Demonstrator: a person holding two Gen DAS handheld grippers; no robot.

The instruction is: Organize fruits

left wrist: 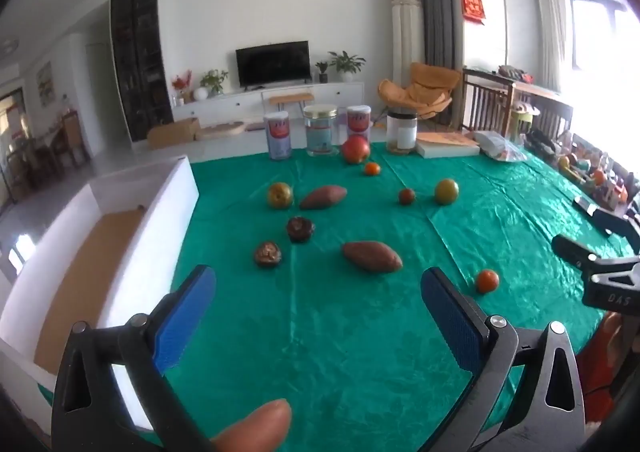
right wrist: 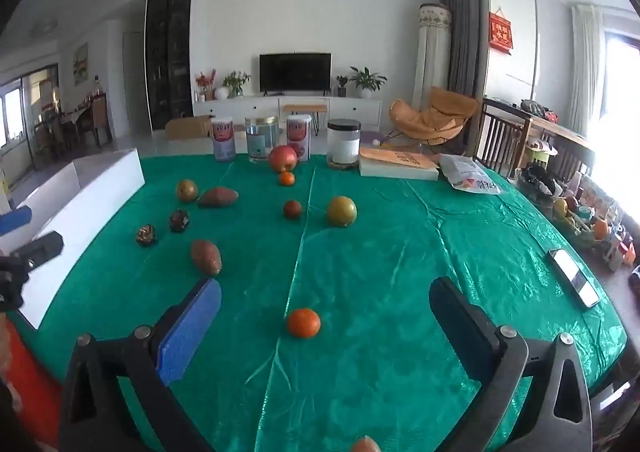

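Nearest: small orange (right wrist: pixel 303 323) sits on green cloth (right wrist: pixel 400 252) between wide-spread, empty right gripper (right wrist: pixel 324 316) pads; left gripper (left wrist: pixel 316 292) likewise released; orange best centred before squeezing, since round.

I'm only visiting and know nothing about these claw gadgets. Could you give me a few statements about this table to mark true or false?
1. Both claws hold fruit. False: the left claw and the right claw are open and hold nothing.
2. A small orange fruit lies just ahead of the right claw. True.
3. The tablecloth is red. False: it is green.
4. The white box already holds several fruits. False: no fruit shows inside it.
5. Two sweet potatoes lie on the cloth, the nearer one and the farther one. True.
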